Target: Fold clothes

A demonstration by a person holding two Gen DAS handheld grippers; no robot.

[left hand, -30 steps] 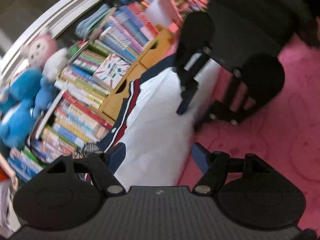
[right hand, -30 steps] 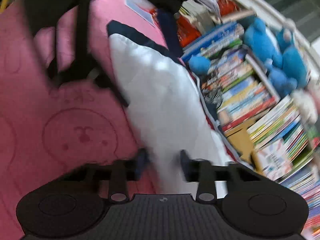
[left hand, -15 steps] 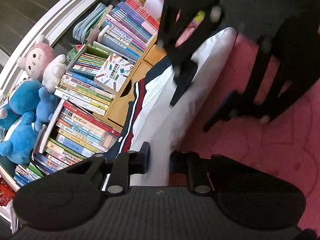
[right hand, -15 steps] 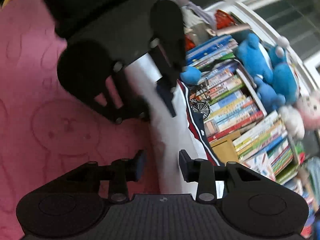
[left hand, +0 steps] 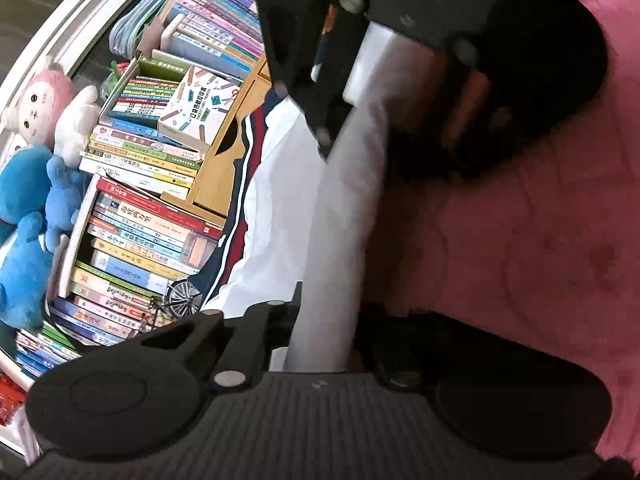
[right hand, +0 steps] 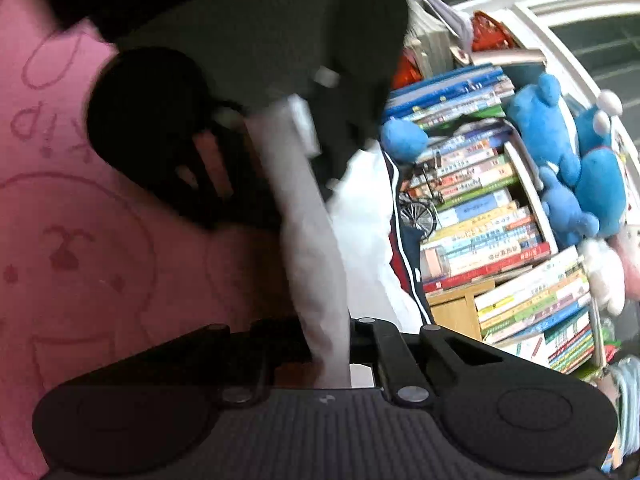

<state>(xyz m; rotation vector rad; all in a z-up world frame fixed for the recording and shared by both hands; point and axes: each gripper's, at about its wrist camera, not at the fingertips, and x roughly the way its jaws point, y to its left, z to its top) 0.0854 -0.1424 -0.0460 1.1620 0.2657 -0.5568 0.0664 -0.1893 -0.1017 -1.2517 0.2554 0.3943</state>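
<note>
white garment fold pinched in left tongs, right tongs

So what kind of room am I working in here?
Likely a child's bedroom or playroom: pink cartoon-print blanket, stacked colourful children's books, and blue plush toys by a white-framed window.

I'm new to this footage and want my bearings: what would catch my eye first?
A white garment with navy and red trim stretches as a taut band over the pink mat, pinched at both ends by the left gripper and right gripper, jaws just closed. Beside it run crammed bookshelves with blue plush toys.
</note>
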